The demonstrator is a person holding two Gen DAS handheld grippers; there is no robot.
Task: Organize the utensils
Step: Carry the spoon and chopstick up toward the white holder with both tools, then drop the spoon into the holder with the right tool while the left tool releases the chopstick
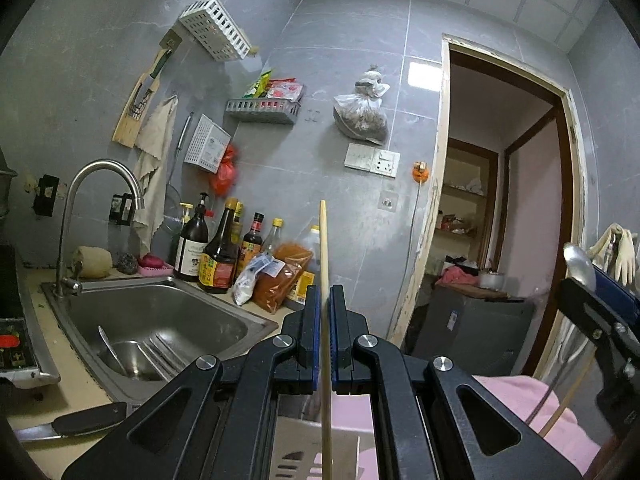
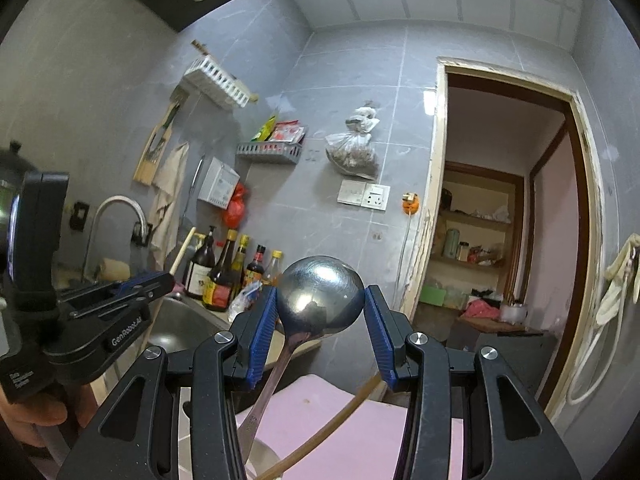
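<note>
My left gripper (image 1: 325, 300) is shut on a wooden chopstick (image 1: 323, 248) that stands upright between the pads, its tip near the bottles. My right gripper (image 2: 320, 300) is shut on a steel spoon (image 2: 320, 292): the pads press the sides of the round bowl and the handle hangs down toward a pink utensil holder (image 2: 340, 420). A second chopstick (image 2: 340, 416) leans in that holder. In the left wrist view the right gripper with the spoon (image 1: 578, 264) shows at the right edge. In the right wrist view the left gripper (image 2: 160, 280) shows at the left with its chopstick (image 2: 182, 250).
A steel sink (image 1: 160, 320) holds more utensils (image 1: 156, 354) beside a tap (image 1: 100, 184). Sauce bottles (image 1: 218, 256) and snack bags (image 1: 276, 280) line the wall. A knife (image 1: 72, 426) lies on the counter's front edge. Wall racks (image 1: 216, 30) hang above. A doorway (image 1: 500, 220) opens on the right.
</note>
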